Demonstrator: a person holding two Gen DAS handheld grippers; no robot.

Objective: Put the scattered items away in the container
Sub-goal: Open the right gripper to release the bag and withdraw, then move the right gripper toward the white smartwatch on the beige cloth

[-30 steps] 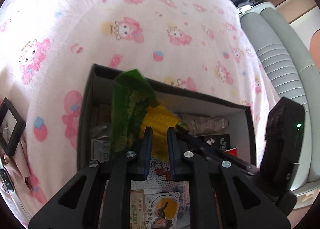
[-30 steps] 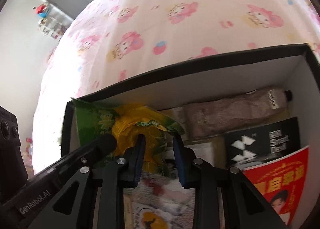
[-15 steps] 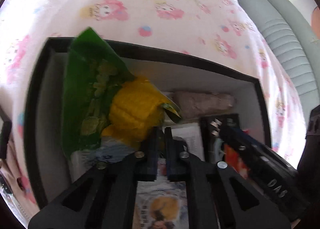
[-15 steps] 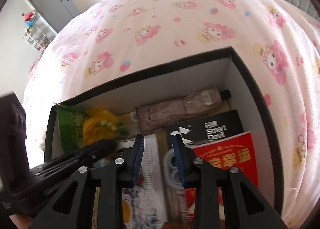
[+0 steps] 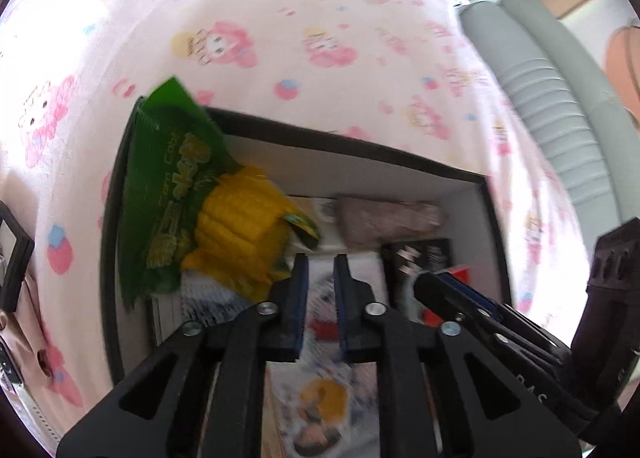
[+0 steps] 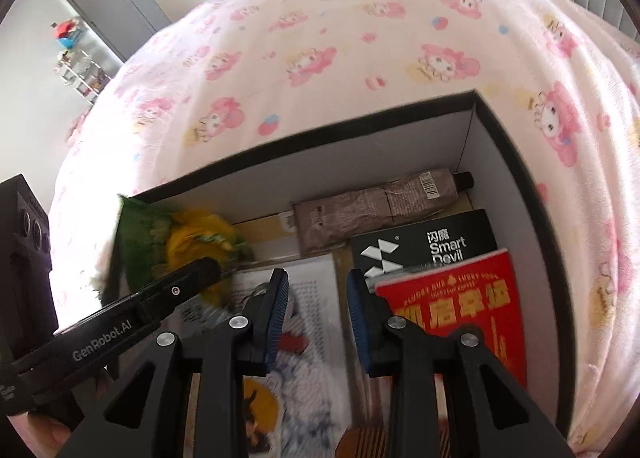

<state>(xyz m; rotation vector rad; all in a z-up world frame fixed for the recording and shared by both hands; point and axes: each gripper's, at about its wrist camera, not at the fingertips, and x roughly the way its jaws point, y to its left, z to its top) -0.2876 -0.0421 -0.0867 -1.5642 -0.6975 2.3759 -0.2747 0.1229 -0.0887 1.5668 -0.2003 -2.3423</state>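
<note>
box nearly packed, corn snack just dropped in

nearest us, the left gripper (image 5: 319, 278) hangs over the box (image 6: 516, 162), its fingers parting with nothing between them. beside it the right gripper (image 6: 314, 298) hovers with fingers spread, empty too. below them a printed card (image 6: 308, 298) and red booklet (image 6: 452, 298) lie flat. farther in, the green corn snack bag (image 5: 180, 194) leans in the left corner, poking over the rim, with the brown tube (image 6: 380, 202) along the back wall. beyond, the pink bedspread (image 6: 360, 38) looks bare here, so little seems left.

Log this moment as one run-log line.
left claw: opening, empty | right claw: open, empty | corn packet: in box, leaning on left wall
</note>
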